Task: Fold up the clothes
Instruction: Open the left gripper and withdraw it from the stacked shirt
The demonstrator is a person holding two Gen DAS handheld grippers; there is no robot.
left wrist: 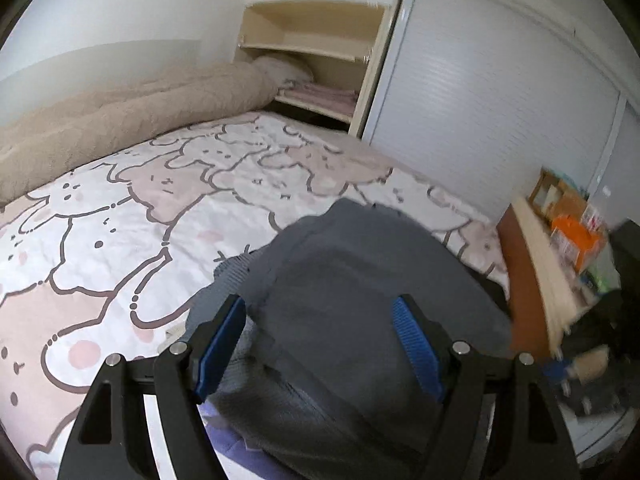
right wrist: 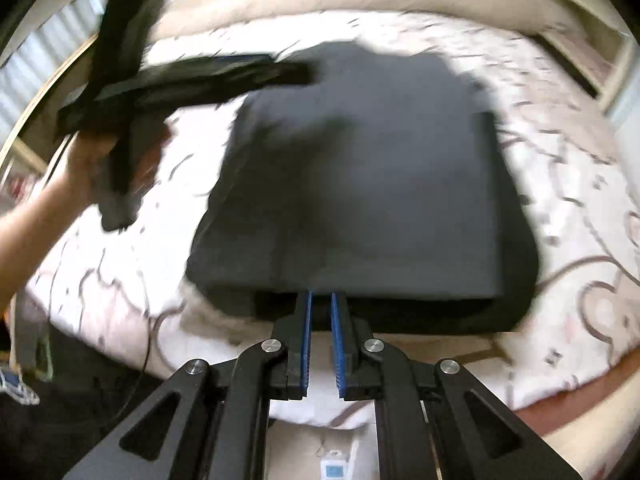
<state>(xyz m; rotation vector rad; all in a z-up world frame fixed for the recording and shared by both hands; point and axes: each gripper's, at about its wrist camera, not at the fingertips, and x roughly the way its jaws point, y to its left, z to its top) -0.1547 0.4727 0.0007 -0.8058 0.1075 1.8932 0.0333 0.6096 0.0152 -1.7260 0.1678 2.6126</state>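
**Folded dark garment lying on the cartoon-print bed, both claws off it**

Taking the dark grey garment [right wrist: 360, 184] as the landmark: in the right wrist view it is lying folded into a rough rectangle on the bed [right wrist: 560, 208], over the white and pink cartoon-animal sheet.

To the left of the garment, a bare hand [right wrist: 92, 168] is holding the left claw [right wrist: 280, 70] above the sheet, its dark fingers reaching toward the garment's far left corner. Motion blur is smearing it there, so contact with the cloth cannot be told from this view. In the left wrist view, the left claw [left wrist: 320, 320] is standing released, its blue-padded fingers [left wrist: 222, 344] spread wide with the garment [left wrist: 360, 280] showing between and beyond them, nothing clamped.

At the garment's near edge, the right claw [right wrist: 320, 300] is nearly clenched, its blue pads [right wrist: 307, 336] sitting parallel with a narrow slot between them. The tips are meeting the garment's near fold, and whether cloth is caught between them cannot be told.

Beyond the garment, a beige quilt [left wrist: 120, 112] is lying rolled along the far side of the bed. Right of that, cream shelves [left wrist: 312, 44] are holding folded pink linen [left wrist: 320, 98], and further right a grey slatted wardrobe door [left wrist: 500, 100] is standing.
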